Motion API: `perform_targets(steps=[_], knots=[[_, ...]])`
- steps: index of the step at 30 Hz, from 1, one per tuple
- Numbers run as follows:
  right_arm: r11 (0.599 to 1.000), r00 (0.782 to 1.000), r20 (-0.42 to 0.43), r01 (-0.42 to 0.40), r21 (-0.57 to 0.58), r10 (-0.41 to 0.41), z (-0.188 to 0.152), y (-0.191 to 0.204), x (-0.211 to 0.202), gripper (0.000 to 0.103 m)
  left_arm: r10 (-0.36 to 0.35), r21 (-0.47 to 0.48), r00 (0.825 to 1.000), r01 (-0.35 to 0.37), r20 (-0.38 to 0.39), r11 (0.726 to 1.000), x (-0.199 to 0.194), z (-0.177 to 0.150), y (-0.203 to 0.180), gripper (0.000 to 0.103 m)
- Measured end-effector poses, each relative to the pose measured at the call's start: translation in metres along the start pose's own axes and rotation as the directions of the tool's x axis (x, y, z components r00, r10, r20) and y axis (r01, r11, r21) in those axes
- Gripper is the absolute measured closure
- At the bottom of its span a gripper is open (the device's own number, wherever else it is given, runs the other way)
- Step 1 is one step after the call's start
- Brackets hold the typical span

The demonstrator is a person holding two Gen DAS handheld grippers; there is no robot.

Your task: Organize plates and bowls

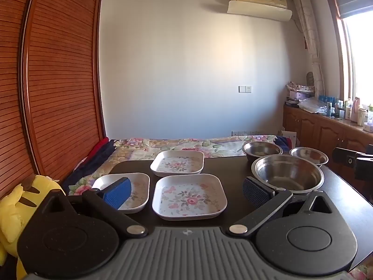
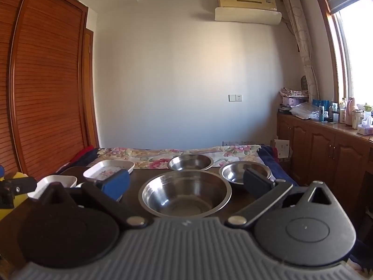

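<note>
Three square floral plates lie on the dark table (image 1: 233, 170): a near one (image 1: 188, 196), a far one (image 1: 177, 163) and a left one (image 1: 137, 186). To the right stand three steel bowls: a large one (image 1: 288, 173), a back one (image 1: 262, 149) and a small right one (image 1: 309, 155). My left gripper (image 1: 186, 192) is open above the near plate, holding nothing. My right gripper (image 2: 185, 184) is open over the large bowl (image 2: 185, 194), also holding nothing. Behind the large bowl sit the back bowl (image 2: 190, 162) and the small bowl (image 2: 233, 172).
A bed with a floral cover (image 1: 186, 143) lies beyond the table. A slatted wooden wardrobe (image 1: 58, 81) stands at left, a yellow plush toy (image 1: 16, 207) at the near left, and wooden cabinets (image 2: 326, 154) with bottles under the window at right.
</note>
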State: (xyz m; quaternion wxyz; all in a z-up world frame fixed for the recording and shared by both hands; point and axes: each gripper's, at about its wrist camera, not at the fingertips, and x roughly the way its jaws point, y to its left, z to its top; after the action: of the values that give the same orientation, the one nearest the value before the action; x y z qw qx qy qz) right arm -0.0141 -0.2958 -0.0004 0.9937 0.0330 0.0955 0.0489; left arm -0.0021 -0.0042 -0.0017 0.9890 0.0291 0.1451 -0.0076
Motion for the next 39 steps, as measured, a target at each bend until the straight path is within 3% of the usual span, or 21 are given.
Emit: perform_targets(steps=[39], knots=[[1.0, 1.0, -0.002, 0.007, -0.009, -0.007, -0.0025, -0.0033, 0.0016, 0.0, -0.004, 0.003, 1.0, 0.004, 0.002, 1.0, -0.0036, 0.0016, -0.002, 0.0]])
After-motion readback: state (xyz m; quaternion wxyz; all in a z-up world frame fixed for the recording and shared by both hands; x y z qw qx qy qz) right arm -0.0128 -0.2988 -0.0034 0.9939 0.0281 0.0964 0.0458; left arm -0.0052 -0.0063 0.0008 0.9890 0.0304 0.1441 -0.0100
